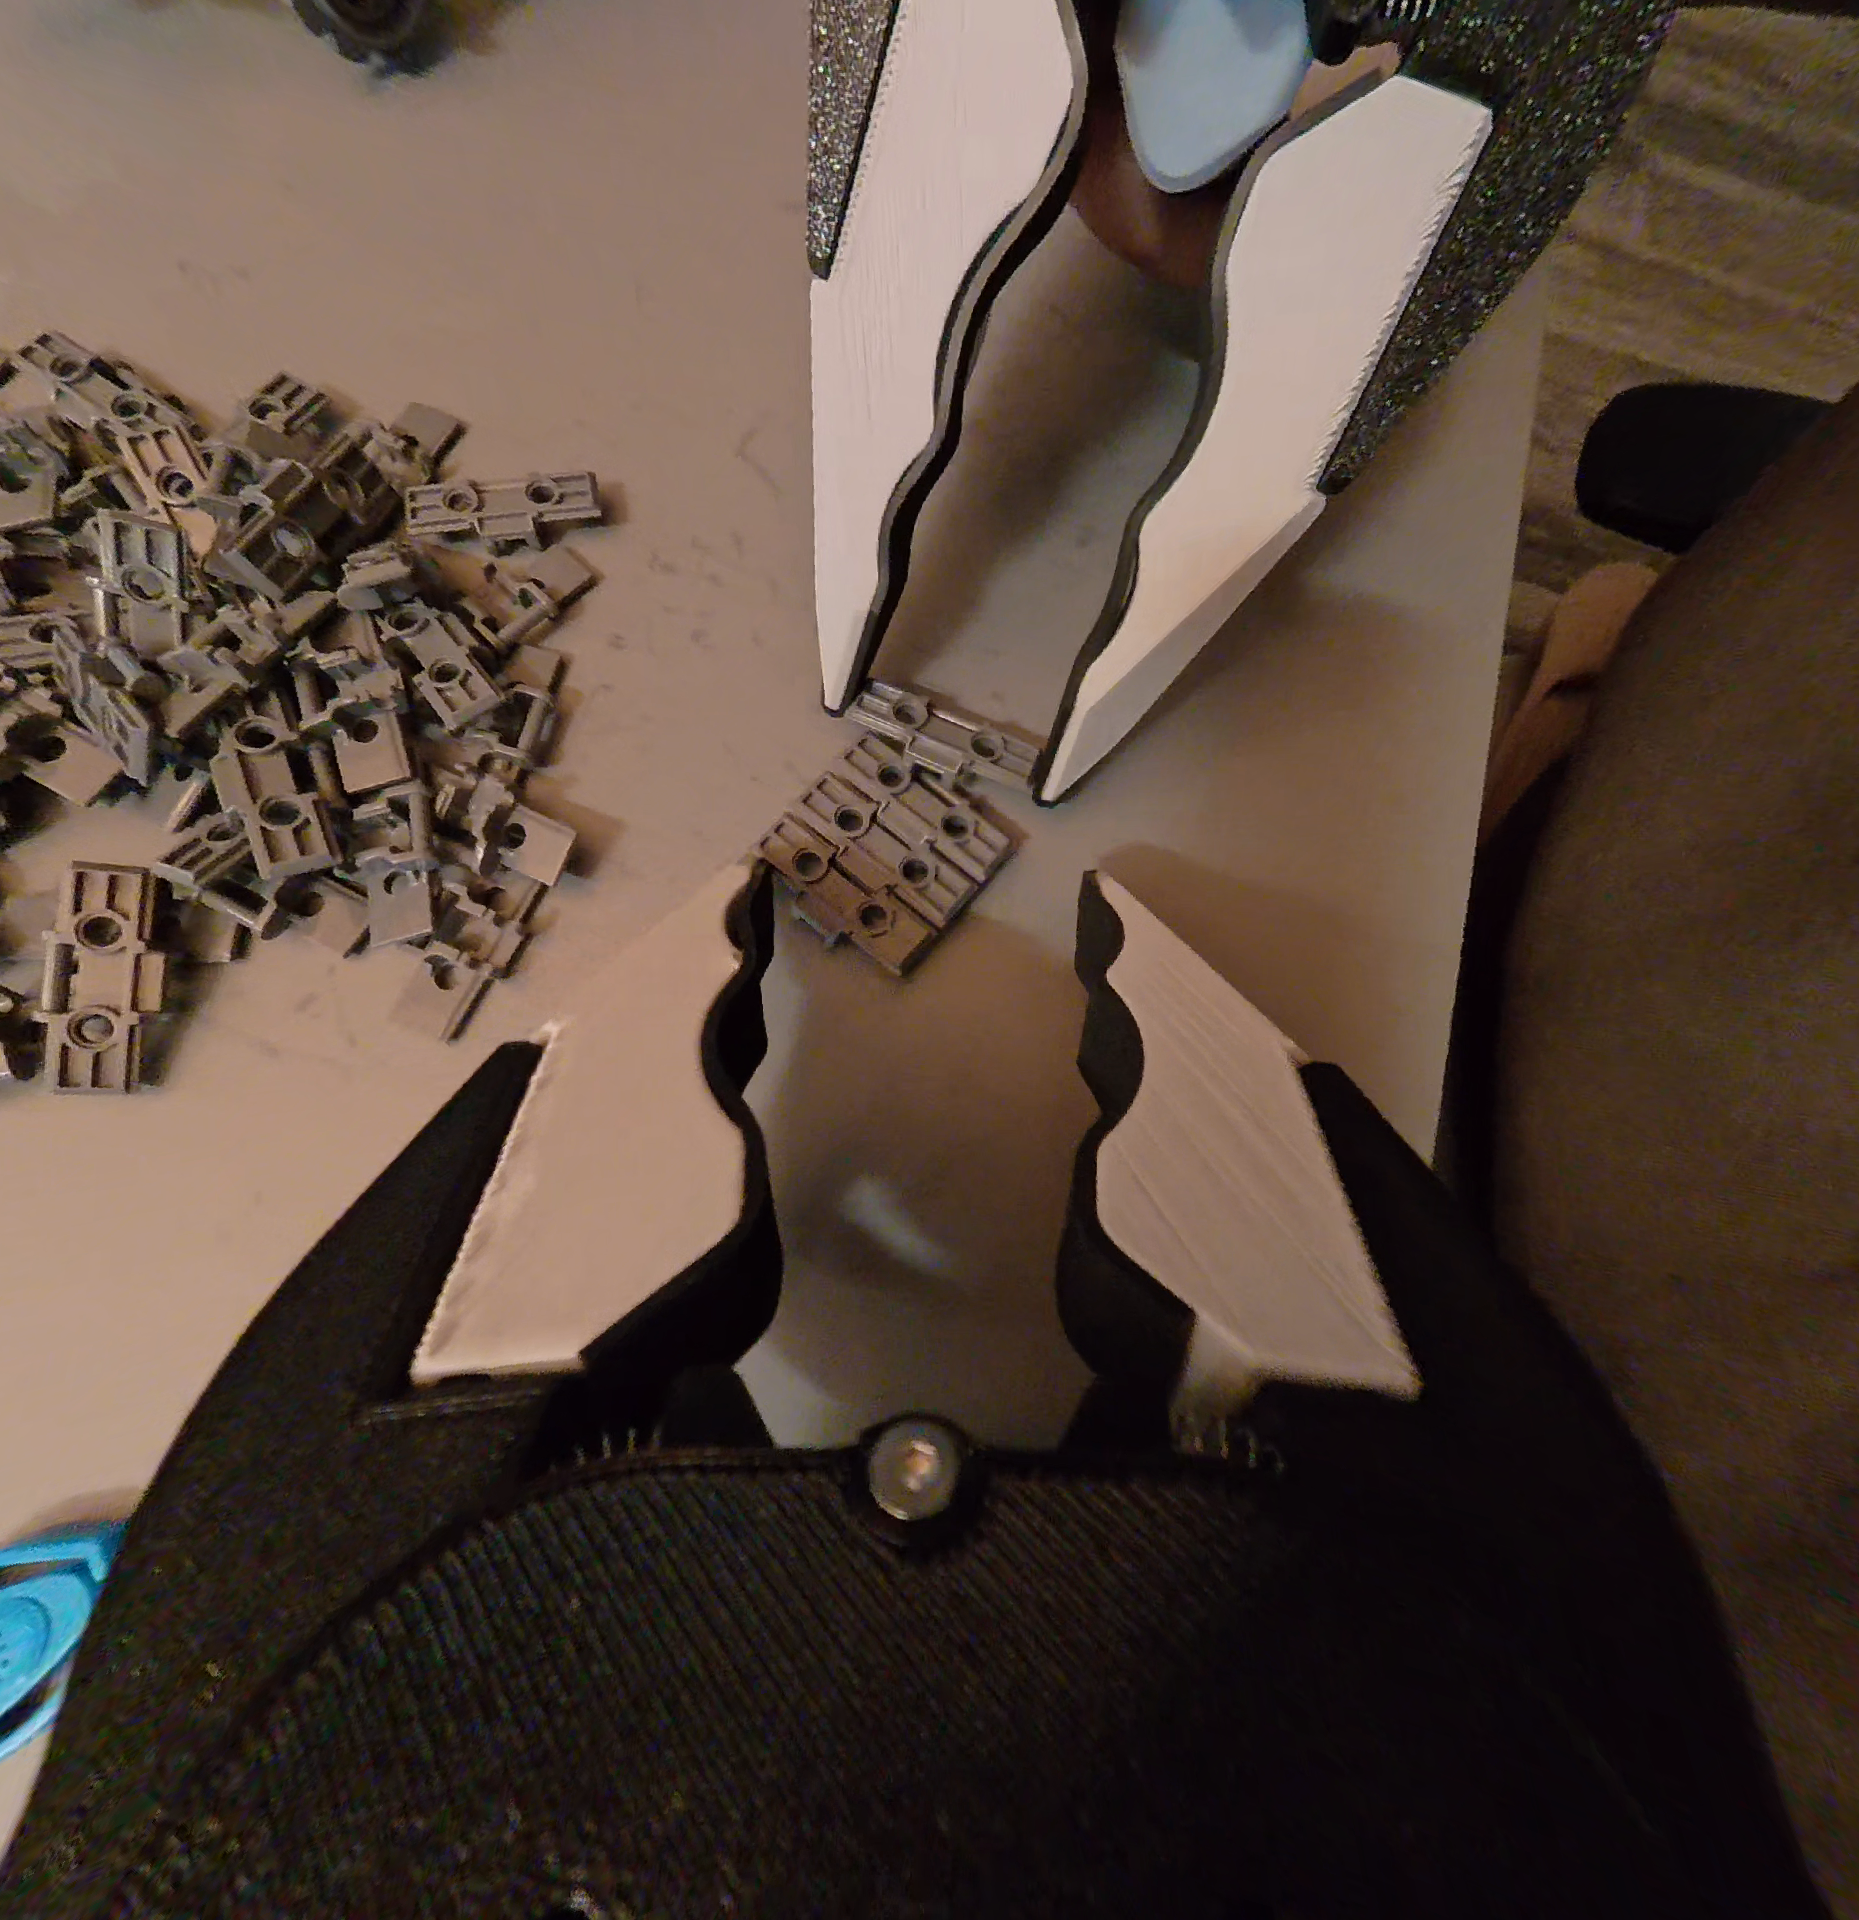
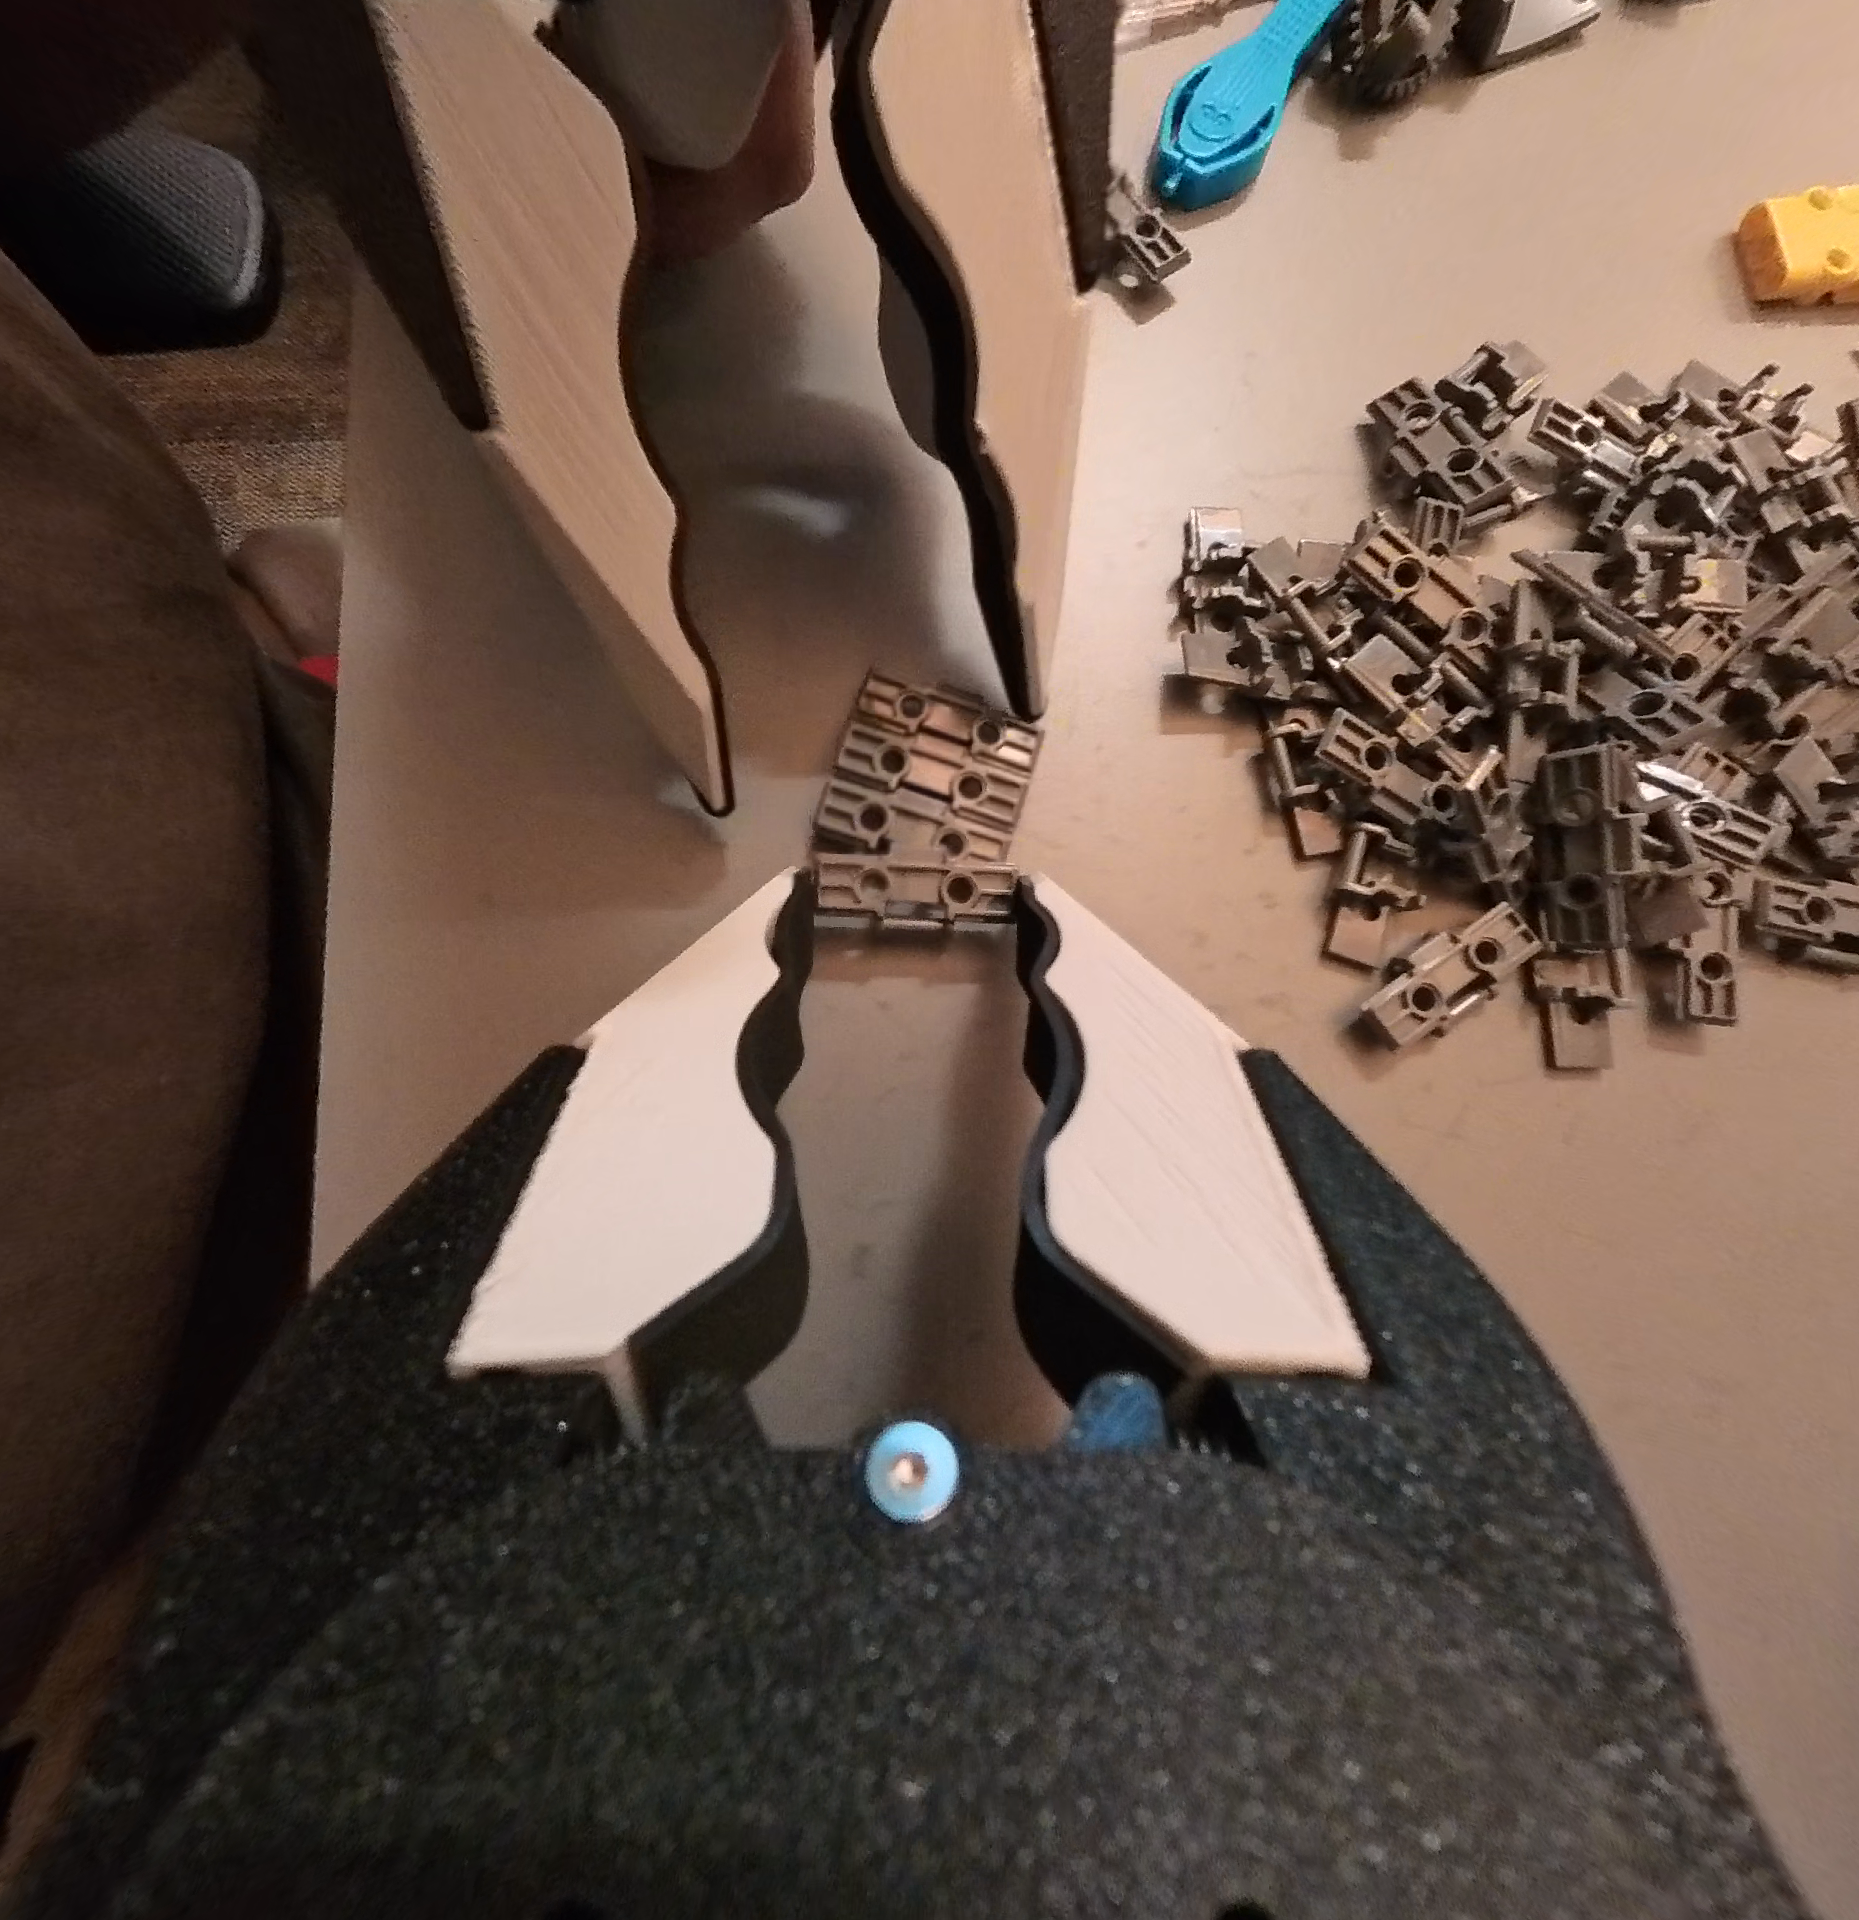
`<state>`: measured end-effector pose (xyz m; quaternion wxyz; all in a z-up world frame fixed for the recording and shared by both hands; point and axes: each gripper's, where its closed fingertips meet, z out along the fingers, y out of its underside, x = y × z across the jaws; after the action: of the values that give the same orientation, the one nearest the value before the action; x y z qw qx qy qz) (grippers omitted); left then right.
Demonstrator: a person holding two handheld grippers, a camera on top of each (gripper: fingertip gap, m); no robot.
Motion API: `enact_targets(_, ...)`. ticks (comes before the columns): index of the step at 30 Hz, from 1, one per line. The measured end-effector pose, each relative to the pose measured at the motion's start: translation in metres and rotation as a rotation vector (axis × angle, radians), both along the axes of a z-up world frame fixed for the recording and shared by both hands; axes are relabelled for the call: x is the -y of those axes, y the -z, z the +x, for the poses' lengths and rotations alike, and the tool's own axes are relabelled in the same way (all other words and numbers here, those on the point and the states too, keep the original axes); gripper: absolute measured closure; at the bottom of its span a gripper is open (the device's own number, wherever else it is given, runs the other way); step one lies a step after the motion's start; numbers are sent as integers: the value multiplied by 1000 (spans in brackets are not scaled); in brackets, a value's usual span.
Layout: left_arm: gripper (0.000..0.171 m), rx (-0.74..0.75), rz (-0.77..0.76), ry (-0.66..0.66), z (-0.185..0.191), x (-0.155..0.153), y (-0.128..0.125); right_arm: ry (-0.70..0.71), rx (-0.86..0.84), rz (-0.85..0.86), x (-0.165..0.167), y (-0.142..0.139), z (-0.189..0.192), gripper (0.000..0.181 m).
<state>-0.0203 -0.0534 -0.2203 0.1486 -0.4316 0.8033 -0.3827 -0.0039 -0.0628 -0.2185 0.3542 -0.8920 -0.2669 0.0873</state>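
Left wrist view: left gripper open, empty; its left fingertip touches the joined track strip just ahead. Loose link pile lies left on table.

Right wrist view: right gripper clamps single track link crosswise, abutting the strip's near end.

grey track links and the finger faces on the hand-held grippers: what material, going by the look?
Grey track links: looks like moulded hard plastic, semi-gloss; crisp ribs, round holes, small highlights. The loose pile matches. Fingers of the right hand-held gripper: probably 3D-printed white plastic, matte, with fine layer lines; the wavy black inner lining may be rubber or foam, unclear.
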Motion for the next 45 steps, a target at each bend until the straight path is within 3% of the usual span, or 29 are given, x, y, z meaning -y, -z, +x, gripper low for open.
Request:
enact_targets(7,122,-1,-32,-5,-7,-5,-4,1,-2,-9,4,0,-2,142)
enact_targets(11,117,33,-66,-16,-2,-4,-11,-3,2,-8,8,-1,-2,142)
enact_targets(15,111,46,-3,-27,3,-3,-6,-1,-11,-17,8,0,-2,142)
enact_targets(34,126,-3,19,-7,0,-1,2,3,37,-14,6,5,-4,142)
enact_targets(45,111,44,0,-24,5,-2,-6,35,6,-6,8,-3,0,132)
